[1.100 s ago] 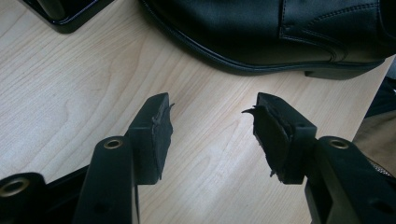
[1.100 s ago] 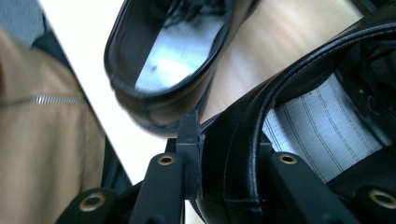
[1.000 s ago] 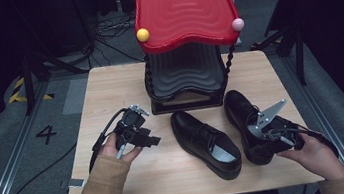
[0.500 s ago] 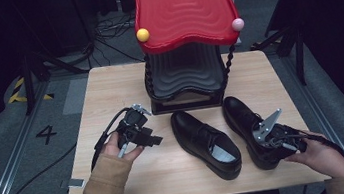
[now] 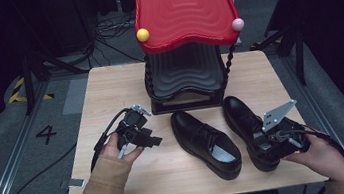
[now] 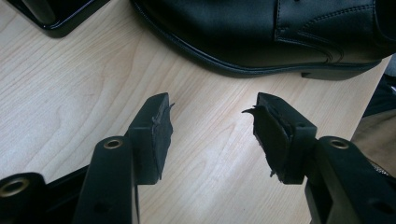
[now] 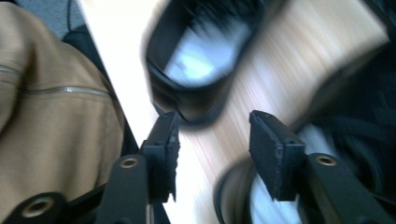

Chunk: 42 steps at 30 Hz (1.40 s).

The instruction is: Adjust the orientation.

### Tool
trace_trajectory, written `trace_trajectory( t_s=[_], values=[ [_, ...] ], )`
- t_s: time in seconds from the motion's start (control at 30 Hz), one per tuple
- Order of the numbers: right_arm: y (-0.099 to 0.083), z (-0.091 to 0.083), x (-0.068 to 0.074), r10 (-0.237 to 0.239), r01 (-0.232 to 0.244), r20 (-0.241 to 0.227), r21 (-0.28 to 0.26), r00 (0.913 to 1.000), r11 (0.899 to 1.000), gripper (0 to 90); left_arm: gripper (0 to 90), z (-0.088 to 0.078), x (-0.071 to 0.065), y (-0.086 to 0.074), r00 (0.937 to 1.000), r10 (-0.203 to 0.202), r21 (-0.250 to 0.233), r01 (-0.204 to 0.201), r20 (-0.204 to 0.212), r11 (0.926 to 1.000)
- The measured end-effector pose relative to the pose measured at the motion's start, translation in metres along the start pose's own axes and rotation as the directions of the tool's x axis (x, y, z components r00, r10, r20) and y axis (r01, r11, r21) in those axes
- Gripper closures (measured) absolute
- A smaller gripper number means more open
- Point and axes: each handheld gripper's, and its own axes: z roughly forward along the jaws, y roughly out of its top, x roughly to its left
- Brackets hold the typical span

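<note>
Right shoe (image 5: 241, 118) just beside right gripper (image 5: 266, 141), released.

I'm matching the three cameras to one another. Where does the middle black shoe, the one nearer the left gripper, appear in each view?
High view: middle shoe lies centre, before the rack.
Left gripper view: along the top edge, side-on.
Right gripper view: blurred, upper middle, heel opening showing.
Shared landmark: the wooden table.
</note>
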Motion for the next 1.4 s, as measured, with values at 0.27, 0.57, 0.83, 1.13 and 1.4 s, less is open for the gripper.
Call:
trace_trajectory(
  t_s=[0.27, 0.57, 0.83, 1.13, 1.4],
  values=[
    [0.034, 0.036, 0.024, -0.124, 0.125, -0.077, 0.013, 0.9893, 0.992, 52.5, 46.9, -0.006, 0.0, -0.012, 0.9995, -0.023, -0.003, 0.023, -0.02, 0.9997],
    [0.043, 0.065, 0.022, -0.152, 0.161, -0.111, 0.078, 0.9821, 0.984, 56.4, 46.9, -0.014, 0.003, -0.024, 0.9979, -0.057, -0.019, 0.056, -0.033, 0.9982],
    [0.045, 0.069, 0.026, -0.184, 0.2, -0.136, 0.113, 0.9733, 0.973, 75.0, 46.9, -0.014, 0.003, -0.026, 0.9978, -0.055, -0.014, 0.055, -0.036, 0.9984],
    [0.044, 0.065, 0.034, -0.18, 0.2, -0.173, 0.107, 0.9683, 0.974, 79.9, 46.6, -0.011, 0.004, -0.022, 0.9984, -0.049, -0.007, 0.049, -0.028, 0.9988],
    [0.042, 0.062, 0.038, -0.201, 0.217, -0.185, 0.075, 0.9621, 0.973, 66.7, 46.5, -0.009, 0.003, -0.017, 0.999, -0.039, -0.002, 0.039, -0.022, 0.9992]
  ],
)
